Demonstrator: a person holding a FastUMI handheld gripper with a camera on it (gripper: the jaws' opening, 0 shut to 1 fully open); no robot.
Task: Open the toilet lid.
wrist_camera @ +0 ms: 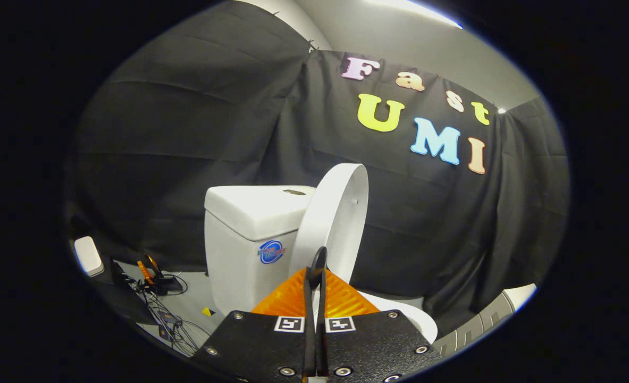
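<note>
The gripper (318, 263) has its fingers drawn nearly together with only a thin slit between them, nothing in it. Just ahead stands the toilet lid (335, 213), raised upright against the tank (250, 234), blocking the way forward. Below and beside the fingers the bowl rim (410, 316) lies uncovered. On the floor beside the tank's far side, cables (168, 314) and what seems a small clamp clutter the passage.
</note>
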